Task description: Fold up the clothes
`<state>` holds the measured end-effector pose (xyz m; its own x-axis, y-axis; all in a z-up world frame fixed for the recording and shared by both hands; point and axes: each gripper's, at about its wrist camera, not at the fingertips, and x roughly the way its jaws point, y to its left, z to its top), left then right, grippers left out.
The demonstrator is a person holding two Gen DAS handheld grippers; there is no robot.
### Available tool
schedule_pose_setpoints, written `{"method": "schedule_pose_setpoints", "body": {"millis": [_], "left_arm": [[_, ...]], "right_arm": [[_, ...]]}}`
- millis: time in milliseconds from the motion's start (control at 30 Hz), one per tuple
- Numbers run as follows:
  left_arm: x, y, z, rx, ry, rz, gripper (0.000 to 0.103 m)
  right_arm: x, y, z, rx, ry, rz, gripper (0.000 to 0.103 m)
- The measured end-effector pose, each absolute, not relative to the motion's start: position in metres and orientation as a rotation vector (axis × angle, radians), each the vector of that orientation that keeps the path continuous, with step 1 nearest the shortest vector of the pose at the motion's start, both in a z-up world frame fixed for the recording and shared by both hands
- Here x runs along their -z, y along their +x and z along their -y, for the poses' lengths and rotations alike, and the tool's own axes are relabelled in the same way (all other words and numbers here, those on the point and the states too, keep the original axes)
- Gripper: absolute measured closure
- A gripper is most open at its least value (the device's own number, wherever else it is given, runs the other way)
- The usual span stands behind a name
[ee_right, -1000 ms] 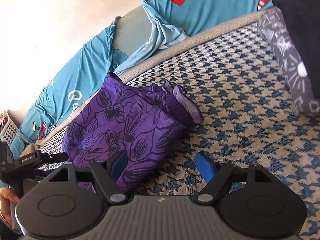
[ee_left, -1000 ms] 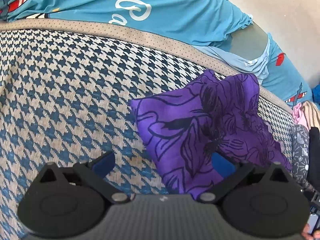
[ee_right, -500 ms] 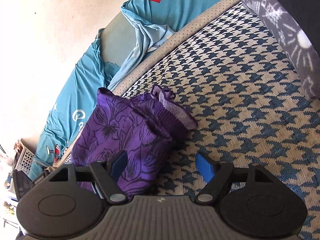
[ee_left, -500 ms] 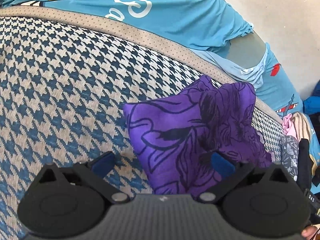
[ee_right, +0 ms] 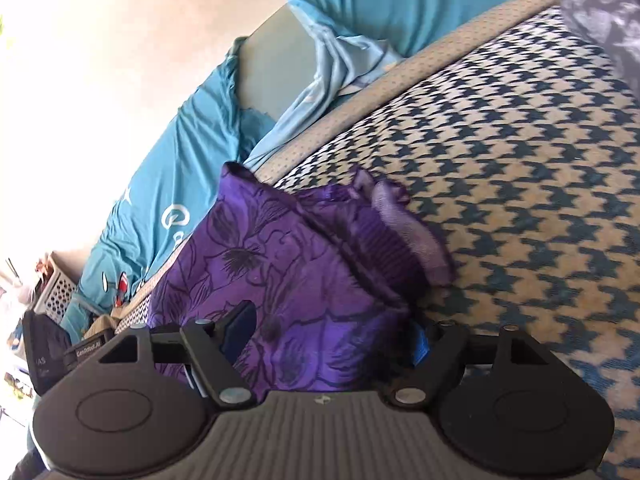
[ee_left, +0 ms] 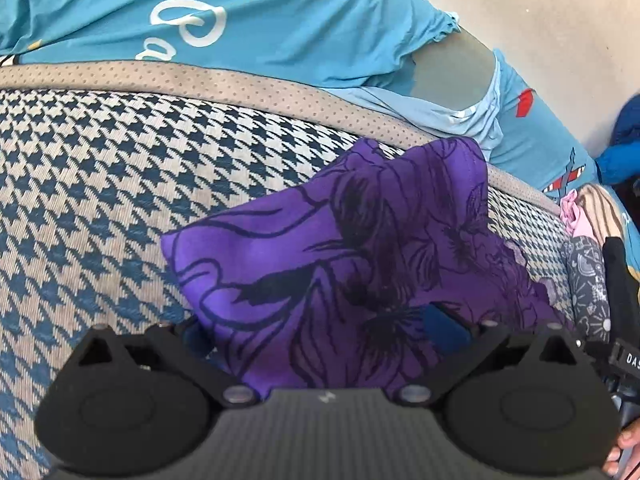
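A purple garment (ee_left: 360,240) with black flower outlines lies folded into a small bundle on the houndstooth cover (ee_left: 100,184). My left gripper (ee_left: 320,330) is open and straddles its near edge, with a blue pad on either side of the cloth. In the right wrist view the same purple garment (ee_right: 312,264) shows a paler lilac hem at its right end. My right gripper (ee_right: 330,336) is open too, and the bundle's near end sits between its two fingers. The cloth partly hides the right finger pad (ee_right: 420,346).
A teal printed sheet (ee_left: 280,32) is bunched along the far edge against a pale wall. A grey patterned garment (ee_left: 588,280) and pink and striped clothes (ee_left: 576,212) lie at the right. A white laundry basket (ee_right: 56,292) stands off the left end.
Both grippers have moved in on the purple garment, so that its near edges now lie between their open fingers. The right wrist view has tilted.
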<state>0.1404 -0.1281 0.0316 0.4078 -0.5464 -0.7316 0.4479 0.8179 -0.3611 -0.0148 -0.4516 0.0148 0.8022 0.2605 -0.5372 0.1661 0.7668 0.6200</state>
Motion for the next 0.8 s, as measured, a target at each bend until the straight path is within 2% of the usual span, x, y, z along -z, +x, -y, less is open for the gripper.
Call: {"method": "schedule_pose_setpoints", "body": {"millis": [133,200,267,367,433,500,567,700,800], "left_arm": [[-0.029,0.134,0.139,0.626,-0.072,-0.938,0.000],[-0.030,0.132,0.141,0.626,-0.064,-0.927,0.001],[-0.032,0.129,0.144,0.625,-0.056,-0.915,0.001],[-0.034,0.126,0.147,0.624,-0.043,-0.897,0.017],[-0.036,0.121,0.150,0.640,-0.034,-0.885,0.032],[-0.038,0.116,0.152,0.635,-0.018,-0.867,0.039],[-0.042,0.114,0.152,0.624,-0.013,-0.852,0.046],[-0.048,0.110,0.150,0.602,-0.003,-0.823,0.066],[-0.052,0.106,0.150,0.583,0.006,-0.803,0.071]], "right_arm": [[-0.018,-0.001,0.432,-0.073,0.621,-0.660,0.029],[-0.017,0.004,0.425,-0.081,0.616,-0.663,0.042],[-0.017,0.009,0.419,-0.081,0.610,-0.666,0.045],[-0.023,0.012,0.411,-0.059,0.540,-0.669,0.055],[-0.025,0.012,0.408,-0.047,0.525,-0.667,0.065],[-0.025,0.011,0.406,-0.030,0.506,-0.667,0.078],[-0.028,0.011,0.401,-0.014,0.481,-0.664,0.081],[-0.037,0.010,0.386,0.010,0.370,-0.649,0.085],[-0.047,0.008,0.377,0.010,0.298,-0.622,0.086]]}}
